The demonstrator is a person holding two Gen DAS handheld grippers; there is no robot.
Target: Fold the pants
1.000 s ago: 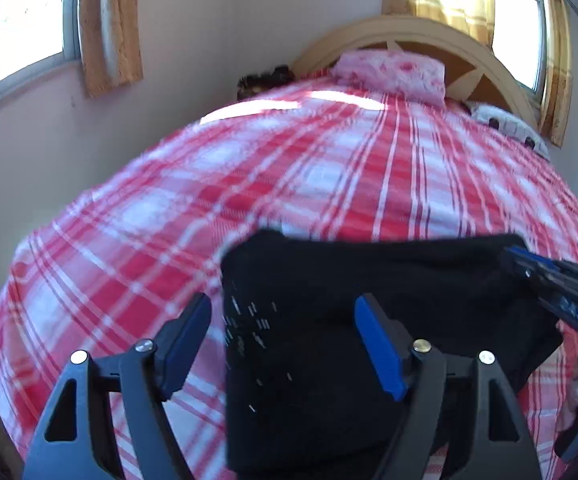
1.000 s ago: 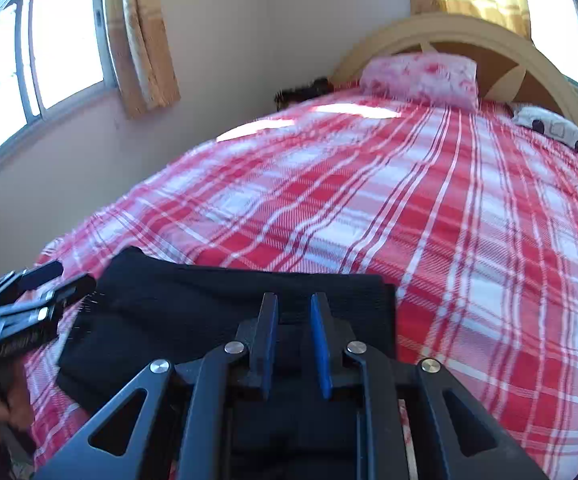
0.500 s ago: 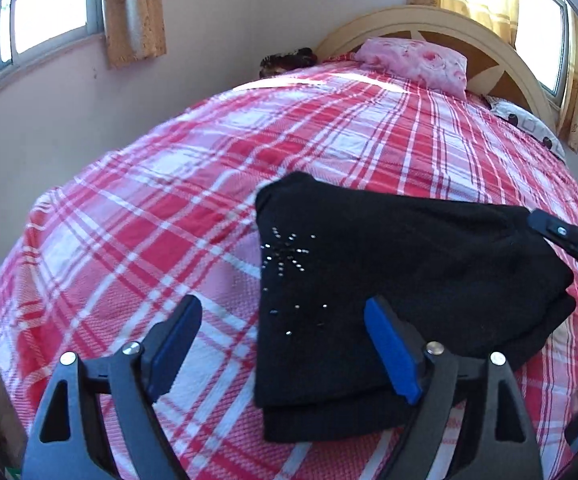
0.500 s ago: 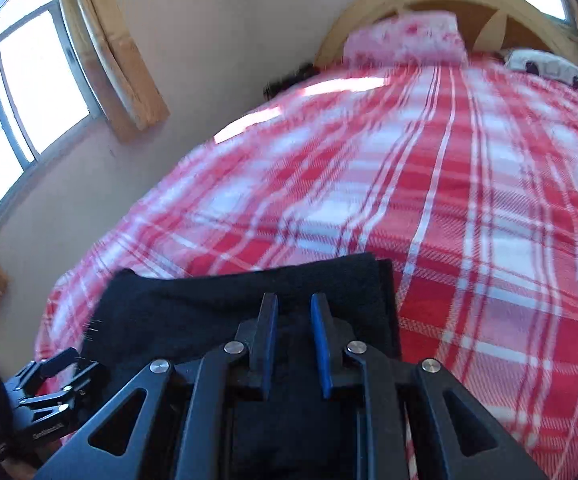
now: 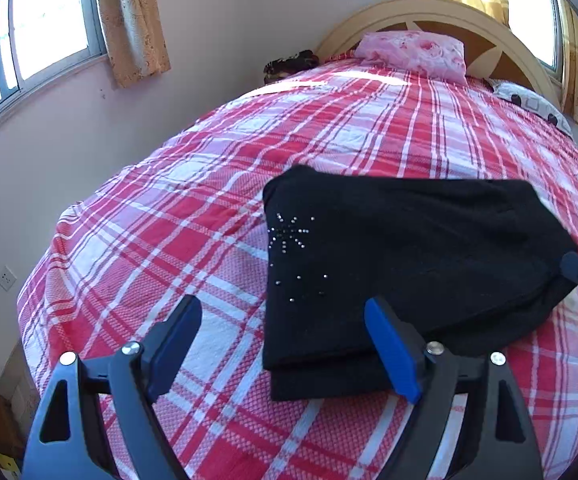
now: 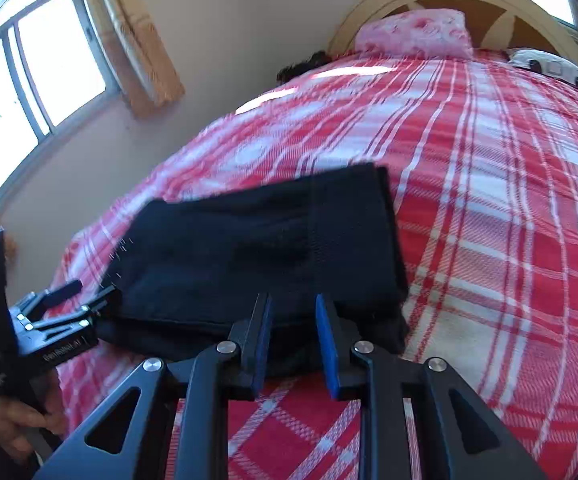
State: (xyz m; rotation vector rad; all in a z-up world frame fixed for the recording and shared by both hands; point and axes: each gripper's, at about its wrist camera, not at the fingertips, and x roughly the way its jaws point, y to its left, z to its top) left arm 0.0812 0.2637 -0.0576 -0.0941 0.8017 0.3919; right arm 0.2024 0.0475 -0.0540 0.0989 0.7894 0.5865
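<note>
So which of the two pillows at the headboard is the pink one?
The pink floral pillow, lying centred against the headboard. The other pillow, at the bed's right-hand edge in the view, is white with dark spots.

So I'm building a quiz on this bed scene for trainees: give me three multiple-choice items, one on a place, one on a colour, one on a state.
1. Where does the folded black pants bundle lie?
A. on the red and white plaid bedspread
B. on the floor
C. on the pink floral pillow

2. What colour are the pads of the left gripper?
A. red
B. blue
C. yellow

3. What is between the fingers of the left gripper?
A. a pinched pants leg
B. the pillow's corner
C. nothing gripped

Answers:
1. A: the plaid cloth shows all round the bundle.
2. B: both pads are blue in the left wrist view.
3. C: the fingers stand wide, one over the bedspread, one over the pants' edge, pressing on nothing.
</note>
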